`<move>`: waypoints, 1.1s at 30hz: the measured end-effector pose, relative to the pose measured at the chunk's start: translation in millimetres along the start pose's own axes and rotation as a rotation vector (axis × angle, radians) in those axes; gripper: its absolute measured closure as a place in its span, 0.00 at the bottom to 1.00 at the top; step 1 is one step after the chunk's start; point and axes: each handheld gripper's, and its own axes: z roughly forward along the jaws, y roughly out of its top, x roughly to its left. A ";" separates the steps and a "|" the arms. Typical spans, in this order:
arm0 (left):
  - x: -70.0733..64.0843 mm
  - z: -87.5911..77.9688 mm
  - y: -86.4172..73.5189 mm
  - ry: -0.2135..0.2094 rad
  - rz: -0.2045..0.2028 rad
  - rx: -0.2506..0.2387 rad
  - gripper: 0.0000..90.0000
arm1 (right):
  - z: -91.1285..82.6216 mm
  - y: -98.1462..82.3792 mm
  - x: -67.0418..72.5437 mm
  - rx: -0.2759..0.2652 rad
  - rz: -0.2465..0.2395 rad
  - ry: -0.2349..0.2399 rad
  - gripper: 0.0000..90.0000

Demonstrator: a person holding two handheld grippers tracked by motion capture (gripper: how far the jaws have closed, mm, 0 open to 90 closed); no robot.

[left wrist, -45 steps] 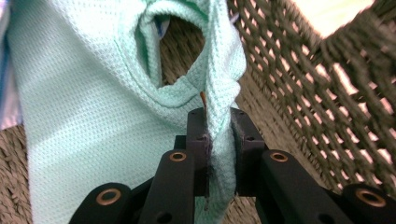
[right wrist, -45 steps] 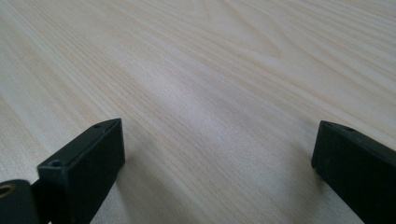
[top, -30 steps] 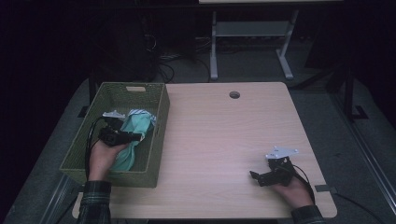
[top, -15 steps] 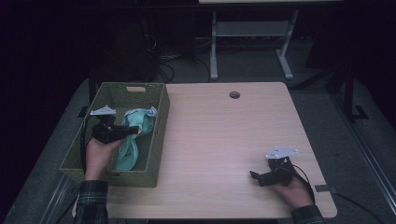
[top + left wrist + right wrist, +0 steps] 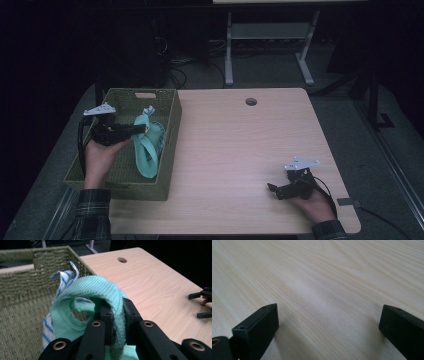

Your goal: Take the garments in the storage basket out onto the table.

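Observation:
A mint green knitted cloth [image 5: 146, 145] [image 5: 95, 293] hangs over the woven green basket [image 5: 130, 95] at the table's left. My left gripper [image 5: 142, 129] [image 5: 117, 312] is shut on a fold of that cloth, holding it above the basket. A white cloth with blue stripes [image 5: 149, 110] [image 5: 63, 280] clings to the green one and sticks up behind it. My right gripper [image 5: 272, 189] [image 5: 327, 320] rests low over the bare wood near the table's front right corner, jaws wide open with nothing between them.
The light wooden table [image 5: 240, 150] has a round cable hole [image 5: 251, 101] near its far edge. A metal desk frame [image 5: 270, 35] and cables stand on the dark floor behind. In the left gripper view the other gripper [image 5: 203, 303] lies far right.
My left gripper has risen with the green cloth, drawing it up out of the basket. The right gripper has stayed put.

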 end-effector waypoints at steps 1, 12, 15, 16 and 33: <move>-1.0 -1.0 1.6 -0.002 0.001 -0.006 0.90 | 0.0 0.0 0.0 0.000 0.000 0.000 0.03; -8.6 -11.5 17.7 -0.029 0.022 -0.040 0.90 | 0.0 0.0 0.0 0.000 0.000 0.000 0.03; -11.9 -14.3 22.9 -0.036 0.031 -0.045 0.90 | 0.1 0.0 0.0 -0.001 0.000 0.000 0.03; -13.3 -15.0 24.7 -0.038 0.034 -0.047 0.90 | 0.1 0.0 0.0 -0.001 0.000 0.000 0.03; -38.1 -18.4 56.8 -0.088 0.092 -0.063 0.90 | 0.1 0.0 0.1 -0.002 0.002 0.000 0.03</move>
